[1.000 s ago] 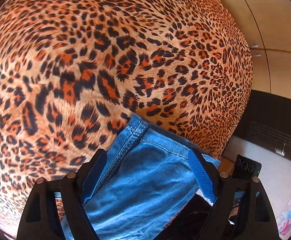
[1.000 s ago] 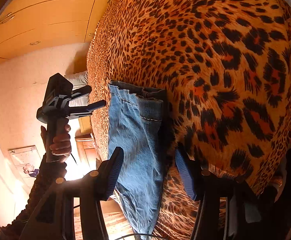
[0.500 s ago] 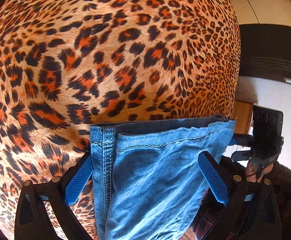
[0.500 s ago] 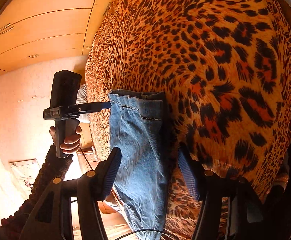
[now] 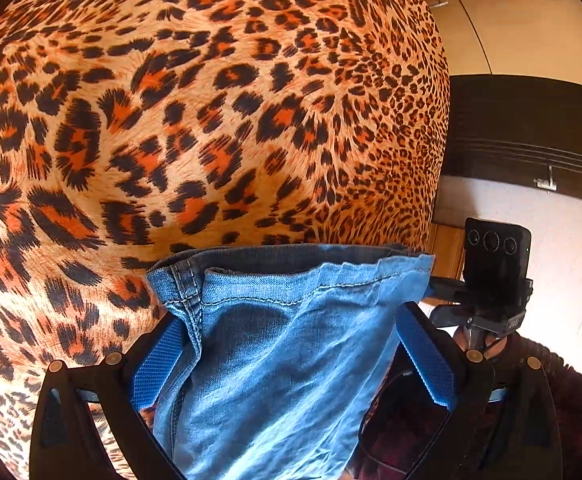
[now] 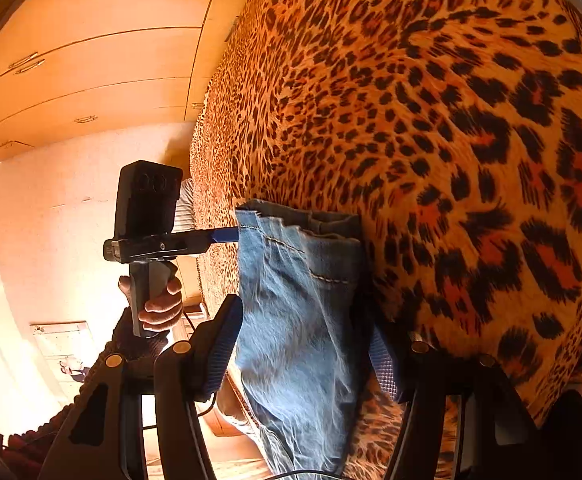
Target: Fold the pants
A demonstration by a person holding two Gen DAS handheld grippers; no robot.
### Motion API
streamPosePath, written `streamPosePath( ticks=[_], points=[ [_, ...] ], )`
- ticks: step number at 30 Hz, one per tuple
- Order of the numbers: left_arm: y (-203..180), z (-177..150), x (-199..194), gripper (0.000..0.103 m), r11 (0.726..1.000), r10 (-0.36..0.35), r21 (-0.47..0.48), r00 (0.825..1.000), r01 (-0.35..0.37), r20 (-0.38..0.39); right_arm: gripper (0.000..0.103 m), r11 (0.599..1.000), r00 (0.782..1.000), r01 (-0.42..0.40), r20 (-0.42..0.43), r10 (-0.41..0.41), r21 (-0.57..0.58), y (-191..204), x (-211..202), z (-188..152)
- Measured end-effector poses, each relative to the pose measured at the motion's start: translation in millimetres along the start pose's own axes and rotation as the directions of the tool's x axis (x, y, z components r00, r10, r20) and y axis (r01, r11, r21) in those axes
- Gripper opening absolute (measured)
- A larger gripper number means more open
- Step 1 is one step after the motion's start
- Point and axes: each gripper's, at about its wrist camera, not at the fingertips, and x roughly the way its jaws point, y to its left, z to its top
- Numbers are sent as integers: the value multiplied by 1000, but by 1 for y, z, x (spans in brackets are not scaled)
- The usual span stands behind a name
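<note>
Lying: jeans (image 5: 275, 360) on leopard bedspread (image 5: 211, 120) | L gripper (image 5: 291, 364) released | R gripper (image 6: 303, 348) released | no legible txt

- Blue denim pants (image 5: 275, 364), light-washed and creased, double-stitched along one side seam.
- Laid flat on a leopard-print bedspread (image 5: 211, 120), hemmed end toward 12 o'clock in both wrist views.
- Hem end gaping slightly, darker inner layer showing.
- Remaining length trailing off the bed edge toward 6 o'clock.
</note>
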Motion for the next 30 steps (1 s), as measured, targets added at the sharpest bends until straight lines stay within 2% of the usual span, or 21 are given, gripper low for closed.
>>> streamPosePath(
  ticks=[3,4,6,7,8,9,11,12,14,18,24,30],
  points=[
    [0,-9,-8,101,1000,-15,-4,1000,15,17,59,997,997,-74,-7,74,-9,7,5,5],
    [-2,-11,-7,98,1000,-22,3,1000,22,11,58,997,998,-69,-12,69,-15,8,9,6],
    [-10,-13,-3,90,999,32,33,999,-33,15,48,998,998,-52,-25,51,-35,11,16,8],
    [-12,-14,-2,82,997,66,41,998,-67,21,44,999,999,-37,-25,36,-38,10,18,9],
    [-12,-15,-2,71,995,91,35,995,-92,31,36,999,999,-30,-24,29,-31,8,20,10],
    [-10,-15,-3,64,993,112,16,993,-113,42,25,1000,1000,-19,-21,18,-23,6,20,12],
    [-3,-20,-8,36,989,147,-40,987,-144,66,10,1000,1000,4,-17,-4,-9,1,21,14],
    [0,-23,-10,32,986,156,-62,985,-152,77,8,1000,1000,17,-17,-17,-7,-1,22,16],
    [-2,-31,-12,24,982,174,-90,979,-165,109,10,1000,1000,18,-16,-18,-16,3,24,18],
    [-17,-43,-15,20,971,229,-115,958,-211,173,10,994,998,45,-37,-49,-99,23,28,25],
    [-33,-75,-39,19,971,221,-152,937,-186,270,9,971,995,72,-51,-86,-228,57,30,32],
    [-44,-119,-70,19,965,228,-203,906,-163,357,9,909,990,69,-83,-112,-410,110,37,25]
  ],
)
